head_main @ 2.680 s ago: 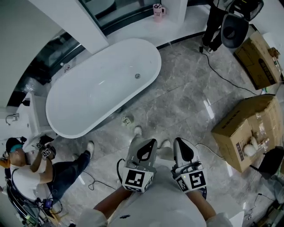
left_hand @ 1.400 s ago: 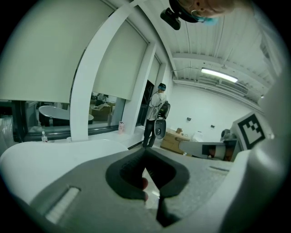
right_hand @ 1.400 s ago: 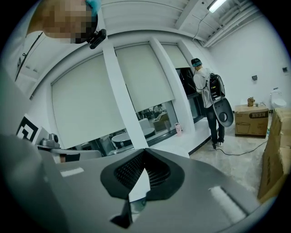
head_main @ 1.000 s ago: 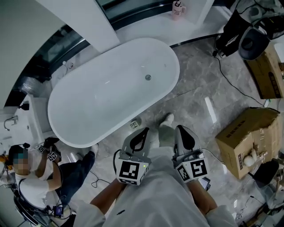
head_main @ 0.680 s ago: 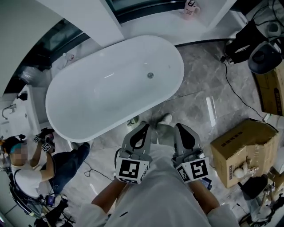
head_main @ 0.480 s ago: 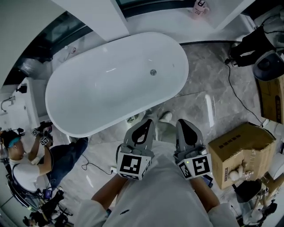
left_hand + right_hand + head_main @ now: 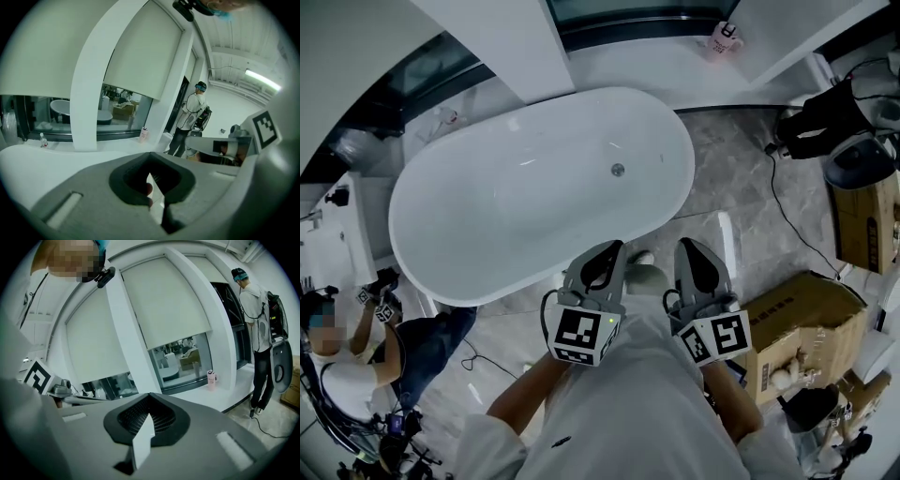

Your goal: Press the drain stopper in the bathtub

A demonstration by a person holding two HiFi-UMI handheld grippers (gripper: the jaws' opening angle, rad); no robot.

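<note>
Grey floor [image 7: 733, 180], one bathtub [image 7: 502, 220], one drain stopper [image 7: 618, 170], left gripper [image 7: 612, 247], right gripper [image 7: 685, 245], jaws closed

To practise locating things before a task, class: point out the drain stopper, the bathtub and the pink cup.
drain stopper [image 7: 618, 170], head view, its round metal top.
bathtub [image 7: 516, 206], head view, bare inner basin.
pink cup [image 7: 724, 39], head view, its side wall.

The drain stopper [image 7: 618, 170] is too small to judge its position.
</note>
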